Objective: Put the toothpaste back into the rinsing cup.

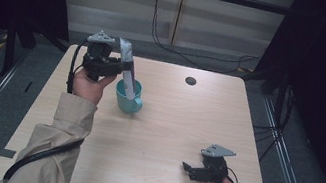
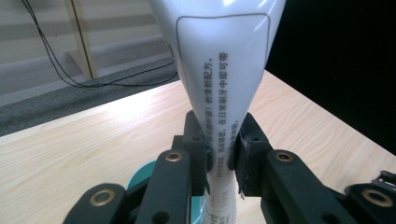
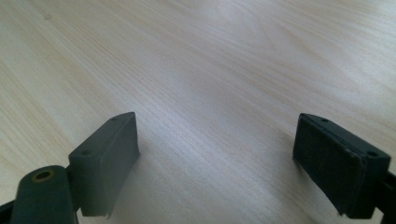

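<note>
Nearly placed: left gripper (image 1: 122, 66) fingers clenched on the toothpaste tube (image 1: 127, 67), its lower end already inside the teal cup (image 1: 128, 96); release remains. Right gripper (image 1: 192, 170) fingers spread, idle on the counter (image 1: 168, 138).

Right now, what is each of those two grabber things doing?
Left gripper: closed on a white tube, its lower end in the teal cup.
Right gripper: open, holding nothing, over the table.

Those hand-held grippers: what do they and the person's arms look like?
Each is black, with two flat-padded jaws, a grey three-cornered plate on top and a trailing black cable: left gripper, right gripper. The left arm wears a beige sleeve; bolt holes dot the jaw arms.
</note>
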`<state>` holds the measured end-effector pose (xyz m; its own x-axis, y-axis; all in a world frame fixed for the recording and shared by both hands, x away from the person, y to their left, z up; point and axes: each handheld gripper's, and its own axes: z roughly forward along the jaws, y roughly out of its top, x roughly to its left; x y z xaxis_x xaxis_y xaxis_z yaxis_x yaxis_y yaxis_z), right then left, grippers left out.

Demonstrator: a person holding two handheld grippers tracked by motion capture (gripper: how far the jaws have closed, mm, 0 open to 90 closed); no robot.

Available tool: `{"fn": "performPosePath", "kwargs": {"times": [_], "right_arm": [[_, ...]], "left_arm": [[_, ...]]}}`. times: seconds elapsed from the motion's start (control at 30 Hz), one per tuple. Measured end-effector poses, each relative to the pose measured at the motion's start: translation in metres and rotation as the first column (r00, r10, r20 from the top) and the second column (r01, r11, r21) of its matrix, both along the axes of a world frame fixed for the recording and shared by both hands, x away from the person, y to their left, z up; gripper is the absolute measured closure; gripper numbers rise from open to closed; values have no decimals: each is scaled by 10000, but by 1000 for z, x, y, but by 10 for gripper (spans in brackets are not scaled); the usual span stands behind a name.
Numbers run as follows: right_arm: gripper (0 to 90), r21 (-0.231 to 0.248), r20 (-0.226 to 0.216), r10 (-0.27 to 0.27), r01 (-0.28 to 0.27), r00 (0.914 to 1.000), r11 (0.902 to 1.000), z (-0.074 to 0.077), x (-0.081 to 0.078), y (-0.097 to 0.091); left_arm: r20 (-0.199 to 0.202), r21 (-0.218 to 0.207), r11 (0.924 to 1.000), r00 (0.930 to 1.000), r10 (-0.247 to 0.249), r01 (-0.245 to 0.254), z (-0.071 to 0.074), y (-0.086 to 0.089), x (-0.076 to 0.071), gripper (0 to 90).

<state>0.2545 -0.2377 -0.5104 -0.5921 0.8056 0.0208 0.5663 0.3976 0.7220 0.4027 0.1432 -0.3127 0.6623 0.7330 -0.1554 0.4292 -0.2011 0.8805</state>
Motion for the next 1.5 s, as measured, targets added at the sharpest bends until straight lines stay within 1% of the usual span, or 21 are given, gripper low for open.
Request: {"fn": "performPosePath", "kwargs": {"times": [0.03,0.07,0.23,0.27,0.33,0.37,0.43,0.53,0.6,0.63,0.67,0.73,0.77,0.87,1.03,1.17,1.33,1.43,1.47,1.5], "right_arm": [[135,-2,1,0,0,10000,10000,0,0,0],[135,20,2,11,-11,10000,10000,0,0,0],[135,11,14,21,-21,10000,10000,0,0,0],[135,10,14,18,-18,10000,10000,0,0,0],[135,12,15,21,-21,10000,10000,0,0,0],[135,14,14,23,-23,10000,10000,0,0,0],[135,12,14,22,-22,10000,10000,0,0,0],[135,11,15,23,-23,10000,10000,0,0,0],[135,12,14,21,-21,10000,10000,0,0,0],[135,11,13,21,-21,10000,10000,0,0,0],[135,17,2,12,-12,10000,10000,0,0,0],[135,17,2,13,-13,10000,10000,0,0,0],[135,17,3,17,-17,10000,10000,0,0,0],[135,15,4,16,-16,10000,10000,0,0,0],[135,11,17,28,-28,10000,10000,0,0,0],[135,9,16,29,-29,10000,10000,0,0,0],[135,15,-16,10,-10,10000,10000,0,0,0],[135,21,-28,6,-6,10000,10000,0,0,0],[135,22,-25,8,-8,10000,10000,0,0,0],[135,22,-25,8,-8,10000,10000,0,0,0]], "left_arm": [[-44,26,10000,10000,57,-57,-1,0,1,776],[-10,-10,9999,9999,115,-115,-2,-1,2,776],[100,110,9995,9995,307,-308,-2,-3,8,775],[96,25,9993,9993,369,-369,-3,-4,10,775],[96,130,9988,9989,465,-466,-6,-5,13,776],[111,197,9985,9987,500,-502,-7,-5,15,775],[108,203,9975,9977,670,-672,-12,-6,17,775],[178,145,9959,9959,889,-892,-17,-7,20,775],[201,222,9948,9949,988,-992,-21,-8,21,774],[244,335,9942,9946,1013,-1021,-23,-7,22,774],[205,268,9936,9938,1094,-1100,-25,-8,22,775],[220,349,9923,9928,1181,-1189,-30,-9,24,774],[194,408,9916,9923,1221,-1228,-35,-9,24,774],[182,435,9907,9916,1279,-1286,-40,-10,24,774],[209,564,9868,9883,1511,-1521,-48,-11,25,774],[224,681,9846,9869,1597,-1609,-55,-12,24,774],[217,745,9802,9830,1821,-1832,-66,-12,23,773],[225,720,9797,9823,1862,-1873,-69,-12,23,772],[300,793,9780,9811,1910,-1928,-72,-13,22,773],[300,793,9780,9811,1910,-1928,-72,-13,22,772]]}}
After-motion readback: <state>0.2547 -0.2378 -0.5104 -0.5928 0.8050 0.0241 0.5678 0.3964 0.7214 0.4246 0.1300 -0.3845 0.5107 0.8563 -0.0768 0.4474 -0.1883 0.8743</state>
